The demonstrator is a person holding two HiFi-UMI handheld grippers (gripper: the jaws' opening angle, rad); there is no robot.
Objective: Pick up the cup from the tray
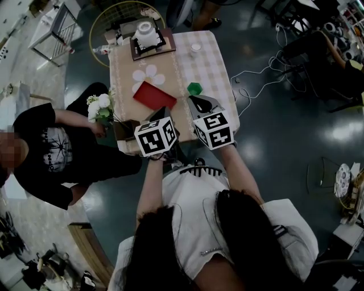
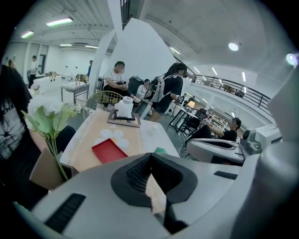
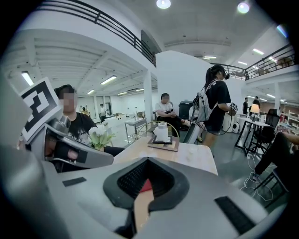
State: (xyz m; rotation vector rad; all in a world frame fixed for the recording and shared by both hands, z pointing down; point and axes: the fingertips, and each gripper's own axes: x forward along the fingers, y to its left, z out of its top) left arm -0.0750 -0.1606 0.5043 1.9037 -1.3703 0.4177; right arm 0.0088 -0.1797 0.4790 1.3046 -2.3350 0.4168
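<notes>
A white cup [image 1: 145, 33] stands upright on a dark tray [image 1: 165, 49] at the table's [image 1: 199, 71] far end.

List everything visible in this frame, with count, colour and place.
cup: one, white, on the tray
tray: one, dark, table's far end
flat red item: one, red, mid-table
green item: one, green, right of the red item
small round item: one, white, right of the tray
table: one, beige and checked cloths
wire chair: one, pale, beyond the table
flowers: one bunch, white and green, held by the onlooker
onlooker: one, black shirt, table's left
left gripper: grey, jaws together, empty
right gripper: grey, jaws together, empty
</notes>
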